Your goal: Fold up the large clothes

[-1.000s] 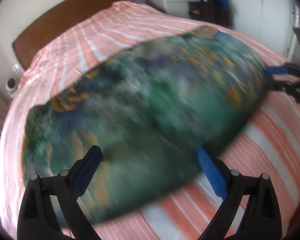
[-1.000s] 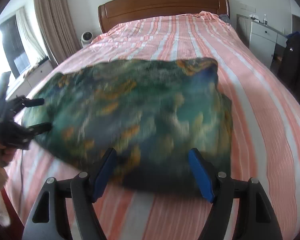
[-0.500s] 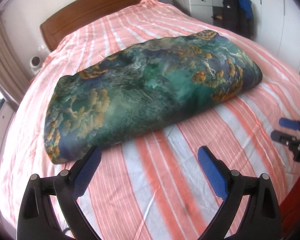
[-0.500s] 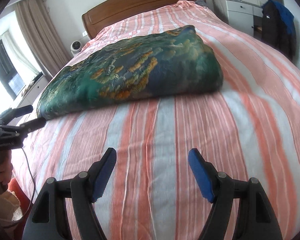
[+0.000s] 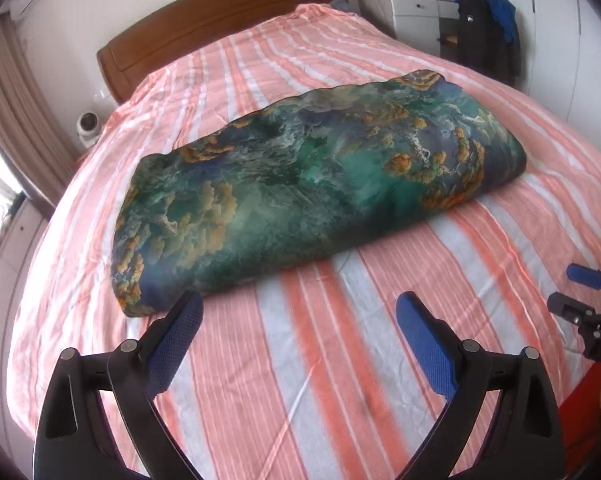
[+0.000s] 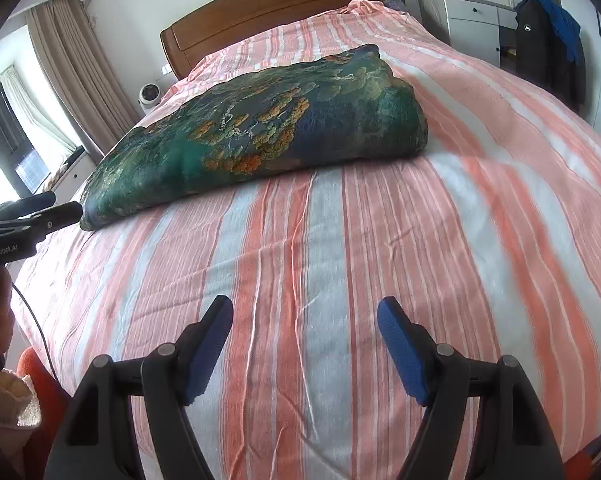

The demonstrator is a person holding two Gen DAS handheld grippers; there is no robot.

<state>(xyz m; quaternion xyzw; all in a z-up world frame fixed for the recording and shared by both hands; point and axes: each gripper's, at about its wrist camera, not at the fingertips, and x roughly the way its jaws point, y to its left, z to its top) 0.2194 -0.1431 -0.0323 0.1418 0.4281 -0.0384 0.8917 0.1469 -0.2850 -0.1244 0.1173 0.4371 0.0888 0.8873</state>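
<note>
Green folded cloth (image 5: 320,184) beyond both tongs

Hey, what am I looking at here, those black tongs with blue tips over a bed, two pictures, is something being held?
No robot: a person holds a two-finger gripper in each hand, each carrying a camera looking along its fingers. One picture is from the left gripper, the other from the right gripper; each also glimpses the other at its edge. Both stand open and hold nothing. On the striped pink bedspread lies a folded green-and-blue patterned cloth, clear of both grippers.
</note>
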